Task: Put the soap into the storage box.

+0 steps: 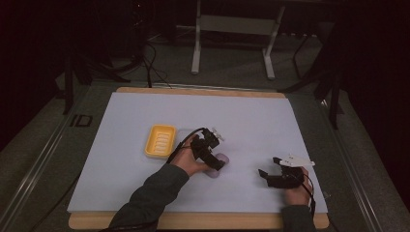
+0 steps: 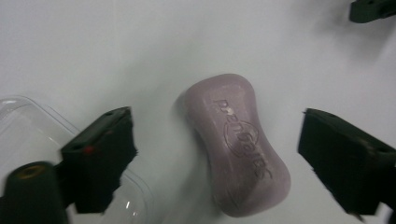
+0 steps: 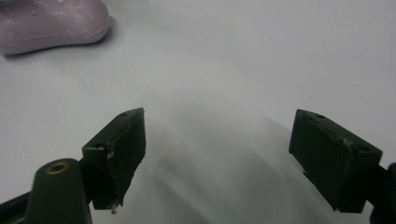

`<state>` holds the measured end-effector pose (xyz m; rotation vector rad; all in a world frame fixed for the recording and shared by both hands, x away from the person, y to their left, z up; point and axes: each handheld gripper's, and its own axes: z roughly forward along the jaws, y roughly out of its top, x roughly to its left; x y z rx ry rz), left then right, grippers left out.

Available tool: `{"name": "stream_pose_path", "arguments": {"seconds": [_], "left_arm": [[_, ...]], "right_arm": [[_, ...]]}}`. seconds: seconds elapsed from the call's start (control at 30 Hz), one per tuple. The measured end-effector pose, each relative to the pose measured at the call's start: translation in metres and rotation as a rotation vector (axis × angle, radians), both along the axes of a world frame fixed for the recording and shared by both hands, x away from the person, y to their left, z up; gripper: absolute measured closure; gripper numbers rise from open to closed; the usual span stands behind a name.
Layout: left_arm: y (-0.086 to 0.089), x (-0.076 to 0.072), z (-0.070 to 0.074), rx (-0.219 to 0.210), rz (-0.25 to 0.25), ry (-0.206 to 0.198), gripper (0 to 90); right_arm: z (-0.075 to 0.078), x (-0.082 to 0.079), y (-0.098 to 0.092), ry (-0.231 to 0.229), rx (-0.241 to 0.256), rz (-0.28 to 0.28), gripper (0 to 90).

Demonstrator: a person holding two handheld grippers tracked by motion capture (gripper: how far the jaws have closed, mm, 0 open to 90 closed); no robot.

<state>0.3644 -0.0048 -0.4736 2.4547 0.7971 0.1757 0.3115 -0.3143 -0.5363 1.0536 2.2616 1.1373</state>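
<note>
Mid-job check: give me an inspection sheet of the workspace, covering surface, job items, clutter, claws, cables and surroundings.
Surface: white mat on a wooden table top; no spills seen.
Job's things: pale purple soap bar lying flat, stamped side up; yellow soap dish to its left; clear plastic lid beside the dish.
Clutter: nothing seen.
Grippers: left claw open, its jaws either side of the soap bar, not touching; right claw open, nothing between its jaws, low over the mat.
Cables: black cable trails from the left claw; more cables on the floor beyond the table.
Surroundings: dark room; white frame legs behind the table.
</note>
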Motion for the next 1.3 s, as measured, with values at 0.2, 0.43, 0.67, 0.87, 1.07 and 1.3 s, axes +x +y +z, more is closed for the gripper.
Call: {"name": "stream_pose_path", "arguments": {"seconds": [0.2,0.43,0.67,0.87,1.07,1.3], "left_arm": [[-0.005,0.0,-0.006,0.015,0.0,0.01,6.6],[-0.01,0.003,-0.015,0.032,0.015,0.027,11.3],[-0.018,0.004,-0.024,0.064,0.01,0.042,14.2],[-0.02,0.004,-0.026,0.066,0.002,0.053,14.8],[-0.024,0.003,-0.034,0.089,-0.019,0.06,16.6],[-0.02,0.005,-0.032,0.104,-0.062,0.084,30.2]], "right_arm": [[0.0,0.0,0.0,-0.002,0.0,0.003,18.4],[0.0,0.0,0.0,-0.003,-0.002,0.003,18.4],[0.0,0.0,0.0,0.0,0.0,0.003,18.4],[0.0,0.0,0.0,0.0,-0.001,0.004,18.4],[0.0,0.0,0.0,0.001,0.0,0.003,18.2],[0.0,0.0,0.0,0.002,0.002,0.005,18.0]]}}
